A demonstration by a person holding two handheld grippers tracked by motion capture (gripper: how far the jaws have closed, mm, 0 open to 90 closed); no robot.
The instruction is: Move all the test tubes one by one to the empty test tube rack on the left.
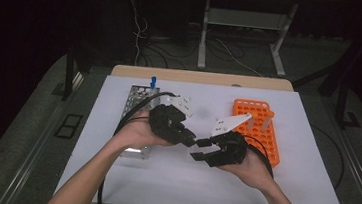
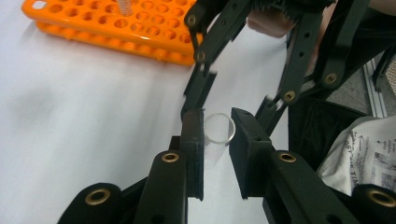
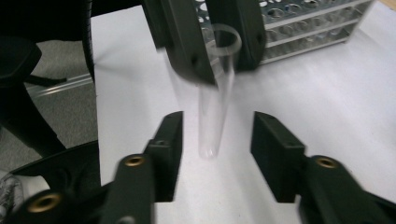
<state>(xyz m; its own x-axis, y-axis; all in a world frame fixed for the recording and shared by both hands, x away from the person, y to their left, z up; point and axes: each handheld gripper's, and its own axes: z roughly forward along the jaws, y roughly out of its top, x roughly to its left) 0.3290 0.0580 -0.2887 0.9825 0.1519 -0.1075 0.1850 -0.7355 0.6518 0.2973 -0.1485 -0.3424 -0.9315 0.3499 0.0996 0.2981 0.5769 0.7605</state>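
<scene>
1. Left gripper view has the left gripper (image 2: 217, 140) clamped on a clear glass test tube (image 2: 219, 128), its jaws pressing the tube just below the open rim.
2. Right gripper view shows the right gripper (image 3: 217, 140) with its jaws apart on either side of the tube's rounded lower end (image 3: 212, 116); the pads do not touch the glass, and the tube hangs between them from the other gripper's jaws above.
3. From the high view the two grippers meet nose to nose above the middle of the table (image 1: 201, 184), the left (image 1: 193, 139) coming from a hand (image 1: 136, 133) on the left, the right (image 1: 199, 149) from a hand (image 1: 250, 169) on the right.
4. Writing: a printed sheet (image 2: 369, 156) lies at the right edge of the left gripper view, with small black text too fine to read. No brand or label is legible on the grippers or racks.
5. An orange plastic rack (image 1: 257, 127) of round holes lies on the right part of the table; a clear tube (image 1: 270, 121) stands in it.
6. A metal rack (image 1: 139, 100) sits on the left part, with a blue-capped item (image 1: 153, 82) at its far end.
7. White covers the tabletop, with a wooden edge (image 1: 201, 77) at the far side.
8. Beyond lies a dark room with grey floor (image 1: 32, 118), loose cables (image 1: 140, 33) and a pale table frame (image 1: 241, 32).
</scene>
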